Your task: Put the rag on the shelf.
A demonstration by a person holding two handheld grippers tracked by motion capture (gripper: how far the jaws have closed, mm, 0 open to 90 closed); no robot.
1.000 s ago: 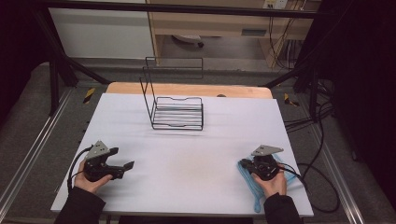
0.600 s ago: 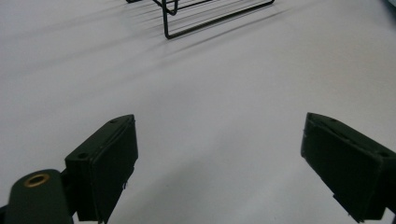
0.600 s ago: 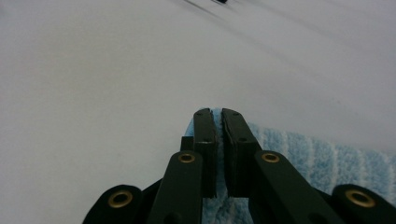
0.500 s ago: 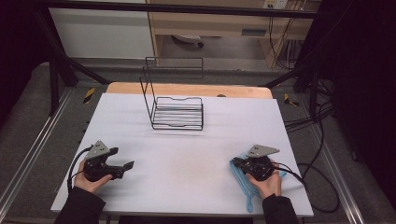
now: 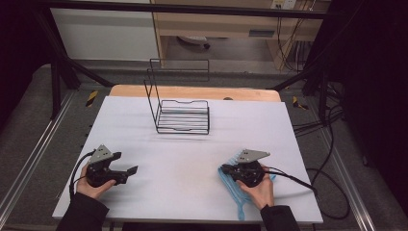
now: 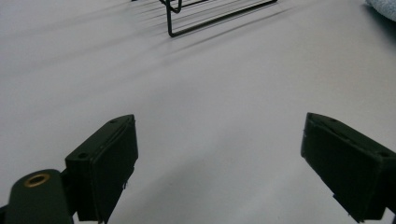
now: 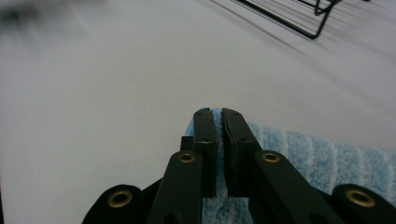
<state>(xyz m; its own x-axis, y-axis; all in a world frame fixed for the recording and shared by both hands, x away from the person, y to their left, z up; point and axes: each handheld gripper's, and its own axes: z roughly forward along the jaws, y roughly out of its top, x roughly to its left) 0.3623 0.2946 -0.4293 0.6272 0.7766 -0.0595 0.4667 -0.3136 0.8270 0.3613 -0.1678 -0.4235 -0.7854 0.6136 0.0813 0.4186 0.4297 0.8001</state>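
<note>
A light blue striped towel [image 5: 234, 188] lies bunched near the front right of the white table [image 5: 192, 144]. My right gripper [image 5: 225, 168] sits on it with its jaws pointing left. In the right gripper view that gripper [image 7: 218, 114] is shut on the towel [image 7: 303, 154], pinching its edge at the jaw tips. My left gripper [image 5: 131, 169] rests at the front left, pointing right. It [image 6: 219, 154] stands open with bare table between its fingers. A corner of the towel [image 6: 380, 7] shows far off in the left gripper view.
A black wire rack [image 5: 180, 115] with a tall back frame stands at the back middle of the table, also seen as the rack [image 6: 210, 14] and the rack [image 7: 299, 18]. A wooden board edge [image 5: 192, 91] runs behind it. Cables [image 5: 308, 183] trail off the right side.
My right gripper has slid leftward across the table, dragging the blue towel with it. The left gripper has stayed put and open.
</note>
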